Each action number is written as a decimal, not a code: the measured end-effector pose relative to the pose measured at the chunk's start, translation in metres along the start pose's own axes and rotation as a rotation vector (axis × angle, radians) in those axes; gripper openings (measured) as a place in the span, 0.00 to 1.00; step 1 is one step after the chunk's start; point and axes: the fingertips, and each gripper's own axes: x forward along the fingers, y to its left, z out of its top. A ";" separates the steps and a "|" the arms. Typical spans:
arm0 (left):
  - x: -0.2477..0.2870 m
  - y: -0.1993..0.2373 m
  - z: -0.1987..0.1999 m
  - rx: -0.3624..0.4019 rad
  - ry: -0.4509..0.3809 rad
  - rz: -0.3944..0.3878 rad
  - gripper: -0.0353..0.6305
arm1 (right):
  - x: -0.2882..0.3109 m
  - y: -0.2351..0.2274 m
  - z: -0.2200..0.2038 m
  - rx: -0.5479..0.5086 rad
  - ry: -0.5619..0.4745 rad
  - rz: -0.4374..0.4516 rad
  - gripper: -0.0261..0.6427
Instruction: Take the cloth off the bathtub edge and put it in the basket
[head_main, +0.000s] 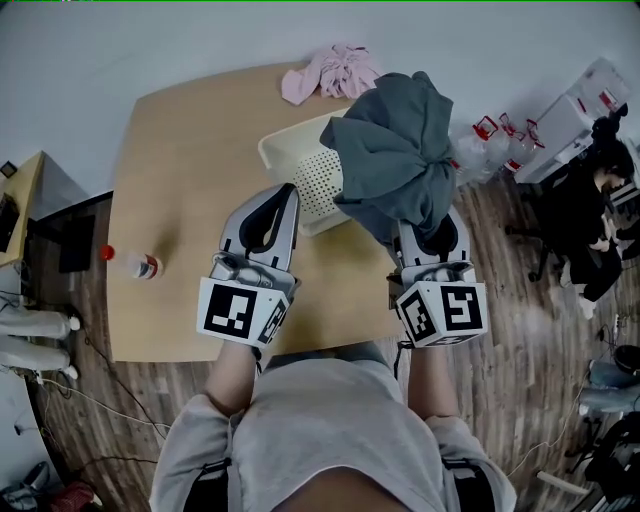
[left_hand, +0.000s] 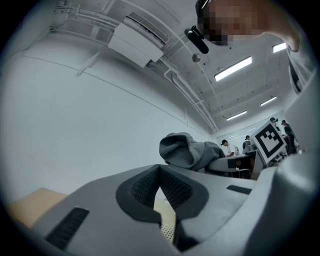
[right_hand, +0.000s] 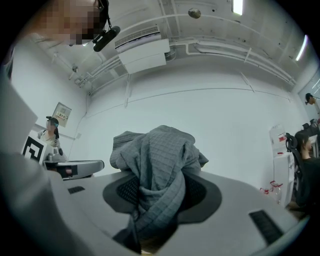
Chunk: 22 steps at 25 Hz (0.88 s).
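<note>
I see a grey waffle-weave cloth, a cream basket dotted with holes, a pink rag, a tan wood bench and a red-capped bottle. The left tool and right tool are grey, with black-and-white checked cubes.

The grey cloth is covering the basket's right side — and is hiding the right gripper's fingertips.
</note>
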 end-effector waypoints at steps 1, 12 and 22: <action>0.003 0.001 -0.001 0.001 0.001 0.014 0.05 | 0.005 -0.004 0.001 -0.003 0.000 0.013 0.32; 0.032 0.005 0.000 0.023 0.005 0.198 0.05 | 0.072 -0.030 0.027 -0.119 0.016 0.292 0.32; 0.040 0.006 -0.019 0.030 0.043 0.378 0.05 | 0.133 -0.032 0.037 -0.187 -0.004 0.553 0.32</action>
